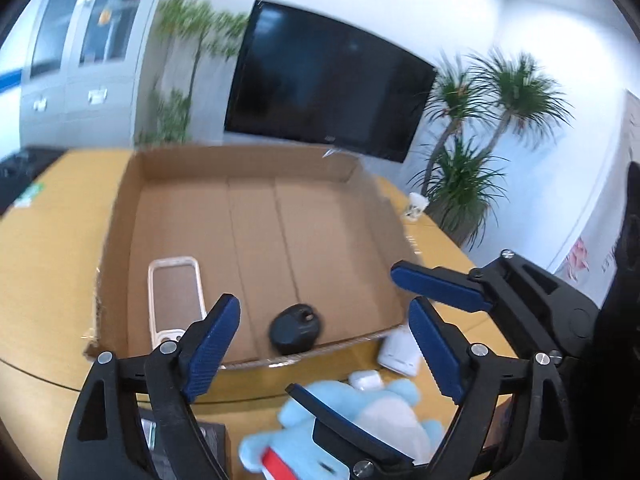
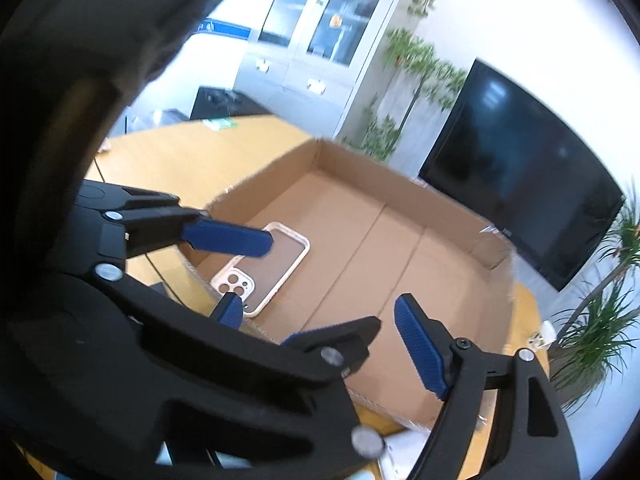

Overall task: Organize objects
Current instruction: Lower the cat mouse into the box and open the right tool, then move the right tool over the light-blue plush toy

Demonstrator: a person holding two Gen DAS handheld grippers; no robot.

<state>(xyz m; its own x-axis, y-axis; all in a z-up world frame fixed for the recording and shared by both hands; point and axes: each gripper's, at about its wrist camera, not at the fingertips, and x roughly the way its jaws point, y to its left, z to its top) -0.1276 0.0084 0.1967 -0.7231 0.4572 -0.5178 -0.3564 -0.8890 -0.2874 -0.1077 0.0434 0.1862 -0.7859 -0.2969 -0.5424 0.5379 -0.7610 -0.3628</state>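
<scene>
Hovering over cardboard box [image 1: 256, 216], lower frame: left gripper [image 1: 324, 344], jaws spread wide, holding nothing. Right gripper [image 1: 352, 368], jaws likewise wide, empty. Box contents: phone case [image 1: 174, 296], lower left; black mouse [image 1: 295, 328], near front wall. Blue plush toy [image 1: 360, 420] on table, bottom centre.

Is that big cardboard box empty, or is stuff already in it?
Not empty. The cardboard box holds a clear phone case lying flat and a small black round object near its front wall; the rest of the floor is bare.
</scene>
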